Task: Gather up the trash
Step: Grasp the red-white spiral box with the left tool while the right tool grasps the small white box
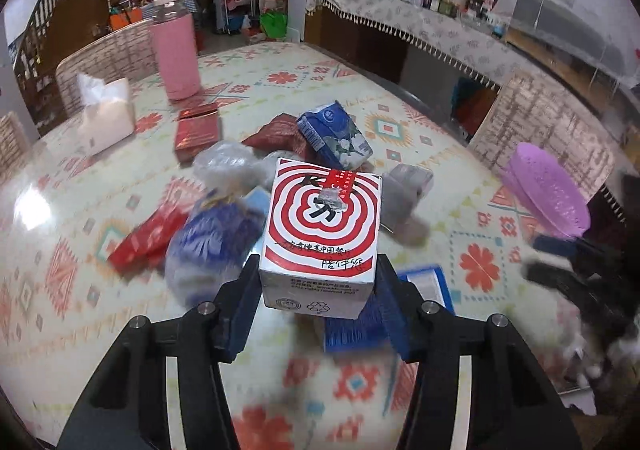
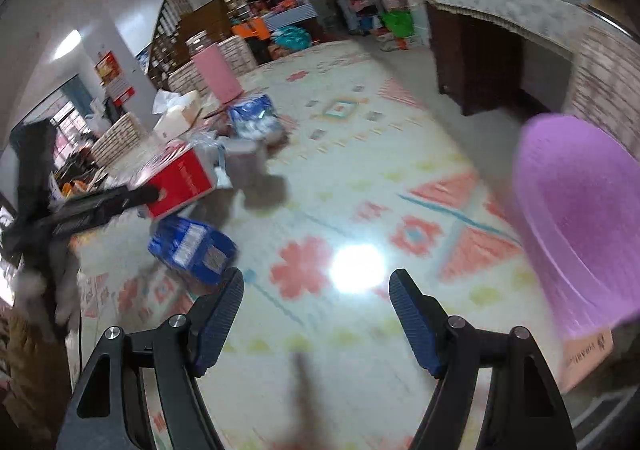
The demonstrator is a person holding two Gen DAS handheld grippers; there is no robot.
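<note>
Red/white spiral-print box [image 1: 320,234], taped top, clamped btwn left tool [image 1: 316,282] pads.

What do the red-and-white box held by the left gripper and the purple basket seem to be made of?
The red-and-white box, held in the left gripper: likely printed cardboard, with crisp folded edges and a recycling mark. The purple basket: probably moulded plastic, uniform in colour with a perforated wall.
</note>
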